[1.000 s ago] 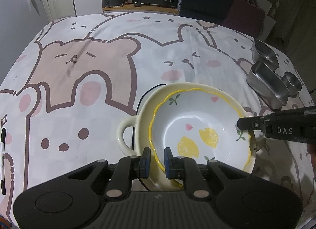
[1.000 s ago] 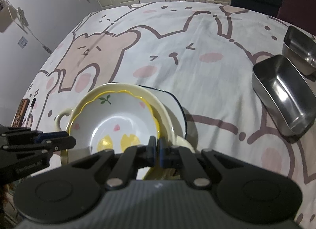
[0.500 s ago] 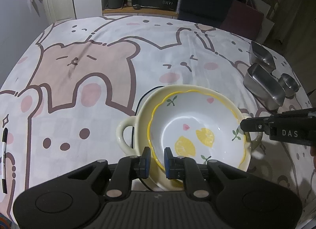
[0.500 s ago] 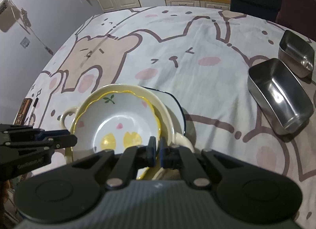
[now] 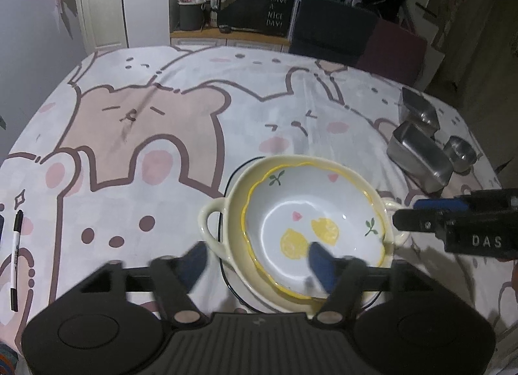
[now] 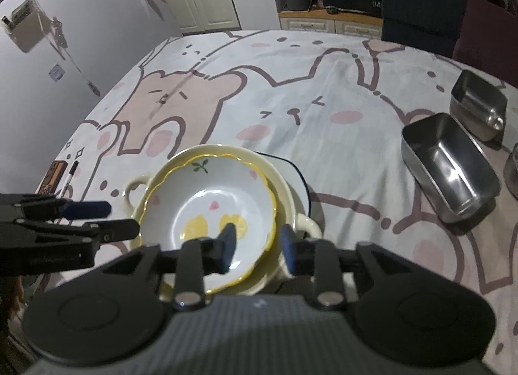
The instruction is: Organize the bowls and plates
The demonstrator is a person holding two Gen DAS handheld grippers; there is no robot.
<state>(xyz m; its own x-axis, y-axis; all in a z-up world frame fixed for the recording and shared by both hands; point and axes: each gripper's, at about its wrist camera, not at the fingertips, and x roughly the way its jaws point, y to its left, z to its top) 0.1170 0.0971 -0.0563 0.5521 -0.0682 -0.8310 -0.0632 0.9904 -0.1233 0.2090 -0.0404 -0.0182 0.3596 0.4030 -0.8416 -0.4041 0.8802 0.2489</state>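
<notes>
Jaws just opening on both our grippers, left gripper (image 5: 255, 265) wide, right gripper (image 6: 259, 245) narrower, nothing gripped. Lemon bowl (image 5: 310, 229) nested in handled bowl (image 5: 226, 213) between them: release step. Next, we lift clear.

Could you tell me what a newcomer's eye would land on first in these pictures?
Probably the lemon-print bowl nested in a cream two-handled bowl on the cartoon-bear tablecloth, near the table's front edge. Both tongs, left and right, have just been opening and flank its rim without gripping. Steel containers sit off to the right.
</notes>
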